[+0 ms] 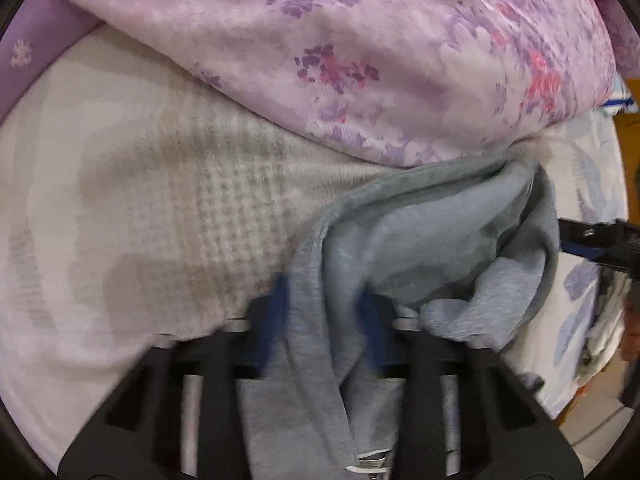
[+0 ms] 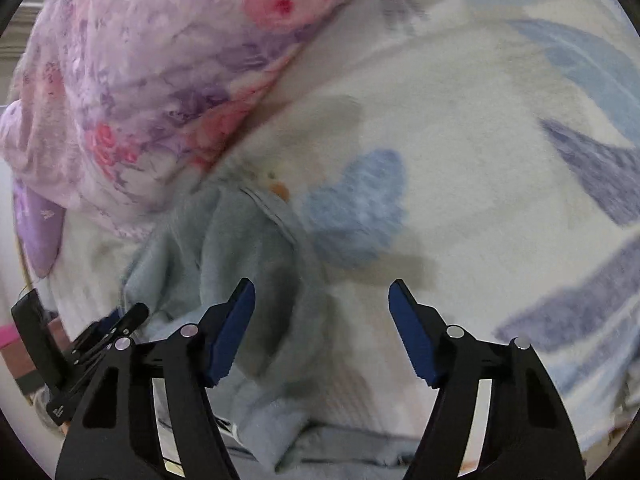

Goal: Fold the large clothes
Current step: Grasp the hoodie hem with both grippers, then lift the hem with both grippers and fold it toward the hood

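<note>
A grey-blue fleece garment (image 1: 420, 240) lies bunched on the bed, and one fold of it runs down between the fingers of my left gripper (image 1: 326, 314). The blue pads are half buried in the cloth and press on it from both sides. In the right wrist view the same garment (image 2: 224, 248) spreads out under the left finger. My right gripper (image 2: 322, 286) points down at the bed with its jaws wide apart; only the garment's edge and bare cover lie between them. Part of the right gripper (image 1: 600, 240) shows at the left wrist view's right edge.
A pink and purple floral quilt (image 1: 400, 60) (image 2: 140, 80) is heaped along the far side, touching the garment. The bed cover (image 2: 480, 160) is white with blue leaf prints. A purple pillow (image 1: 24, 52) lies at the far left. Floor shows at the lower right (image 1: 592, 424).
</note>
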Demonstrator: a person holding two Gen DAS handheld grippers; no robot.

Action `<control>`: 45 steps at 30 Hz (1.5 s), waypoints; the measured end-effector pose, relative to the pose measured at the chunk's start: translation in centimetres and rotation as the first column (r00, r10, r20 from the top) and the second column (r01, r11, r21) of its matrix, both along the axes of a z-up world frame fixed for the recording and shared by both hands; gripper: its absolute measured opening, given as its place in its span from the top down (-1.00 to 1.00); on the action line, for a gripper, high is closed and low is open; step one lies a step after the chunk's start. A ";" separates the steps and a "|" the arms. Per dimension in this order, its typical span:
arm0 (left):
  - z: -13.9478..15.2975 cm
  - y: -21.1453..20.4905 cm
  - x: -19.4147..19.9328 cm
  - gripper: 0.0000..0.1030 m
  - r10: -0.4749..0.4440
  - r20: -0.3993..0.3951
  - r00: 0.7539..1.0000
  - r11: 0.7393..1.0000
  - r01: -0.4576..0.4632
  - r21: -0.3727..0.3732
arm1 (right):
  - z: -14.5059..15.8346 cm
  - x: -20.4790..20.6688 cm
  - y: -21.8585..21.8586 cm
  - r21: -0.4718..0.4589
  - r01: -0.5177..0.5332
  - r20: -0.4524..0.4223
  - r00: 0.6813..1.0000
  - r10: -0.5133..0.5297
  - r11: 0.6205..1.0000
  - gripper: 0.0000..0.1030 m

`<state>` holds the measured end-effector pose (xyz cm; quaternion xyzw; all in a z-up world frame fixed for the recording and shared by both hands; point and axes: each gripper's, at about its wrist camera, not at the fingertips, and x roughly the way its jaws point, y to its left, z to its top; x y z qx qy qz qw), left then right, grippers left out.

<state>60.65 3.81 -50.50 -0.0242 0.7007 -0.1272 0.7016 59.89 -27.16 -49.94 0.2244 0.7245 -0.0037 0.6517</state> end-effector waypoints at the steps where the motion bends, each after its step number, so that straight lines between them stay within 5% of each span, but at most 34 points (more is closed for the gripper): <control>1: 0.4 0.1 0.1 0.63 0.002 0.014 1.000 1.000 -0.002 -0.003 | -0.4 0.1 0.3 -0.020 -0.023 -0.010 1.000 0.023 1.000 -0.04; 5: 2.8 0.9 -0.3 0.67 -0.028 0.094 0.995 0.999 0.030 -0.020 | 0.2 0.2 1.8 -0.041 -0.105 0.060 0.992 0.107 0.994 0.88; 12: 6.1 3.1 -1.7 0.71 -0.006 0.149 0.989 1.000 0.004 0.014 | 4.1 -1.4 2.2 -0.032 -0.070 0.175 0.982 0.075 0.997 0.88; 20: 11.4 3.6 -5.7 0.72 -0.019 0.232 0.972 0.999 0.007 0.053 | 12.0 -4.9 4.5 -0.063 -0.115 0.340 0.931 0.130 0.991 0.88; 26: 15.9 4.6 -11.2 0.73 -0.040 0.305 0.952 0.996 0.012 0.092 | 18.5 -9.9 7.8 -0.039 -0.187 0.440 0.879 0.184 0.982 0.88; 29: 16.9 5.0 -14.1 0.72 -0.053 0.317 0.947 0.993 0.018 0.114 | 21.0 -12.8 9.5 -0.115 -0.229 0.501 0.827 0.255 0.967 0.88; 36: 18.4 7.0 -21.9 0.72 -0.061 0.328 0.943 0.991 0.018 0.131 | 23.6 -20.8 13.4 -0.089 -0.350 0.560 0.757 0.338 0.932 0.88; 45: 15.0 8.5 -32.5 0.72 -0.052 0.209 0.977 0.995 0.031 0.100 | 21.1 -31.0 15.5 -0.038 -0.474 0.472 0.767 0.434 0.880 0.88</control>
